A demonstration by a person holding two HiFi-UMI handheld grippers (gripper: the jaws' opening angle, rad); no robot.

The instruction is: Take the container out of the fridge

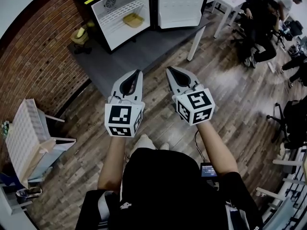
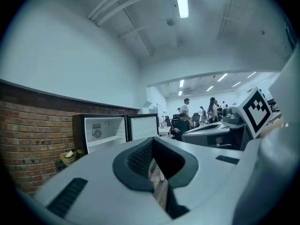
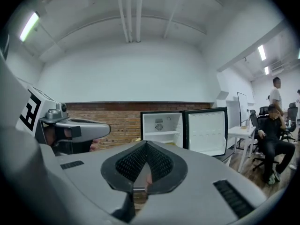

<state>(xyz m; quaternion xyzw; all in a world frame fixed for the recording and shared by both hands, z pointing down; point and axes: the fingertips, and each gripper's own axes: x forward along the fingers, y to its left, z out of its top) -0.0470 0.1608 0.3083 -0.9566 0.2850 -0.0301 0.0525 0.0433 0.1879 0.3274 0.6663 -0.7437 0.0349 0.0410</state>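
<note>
1. Left gripper [image 1: 138, 73] [image 2: 152, 145]: my jaws are clenched tip to tip and grasp nothing. Its own view shows only wood floor through the slit under the pads.

2. Right gripper [image 1: 169, 70] [image 3: 146, 145]: jaws pressed together, likewise empty. Both grippers hang side by side over the floor, well apart from the fridge.

3. Container [image 1: 133, 19]: yellow, on the fridge [image 1: 109, 30] floor under the wire shelf. Only the head view shows it plainly; in both gripper views my own jaws cover that spot.

4. Fridge [image 2: 98, 132] [image 3: 161, 127]: open, on a dark table [image 1: 144, 49], its door [image 1: 179, 6] [image 3: 205, 130] swung fully aside.

5. Basket [image 1: 80, 35] [image 2: 69, 157]: on the table just left of the fridge, against the brick wall [image 1: 33, 61]. The head and left gripper views show it; in the right gripper view the left gripper covers that side.

6. People: a standing group [image 2: 185, 109] far back in the left gripper view; one seated person [image 3: 269, 142] in the right gripper view, beside a white table [image 3: 241, 132].
</note>
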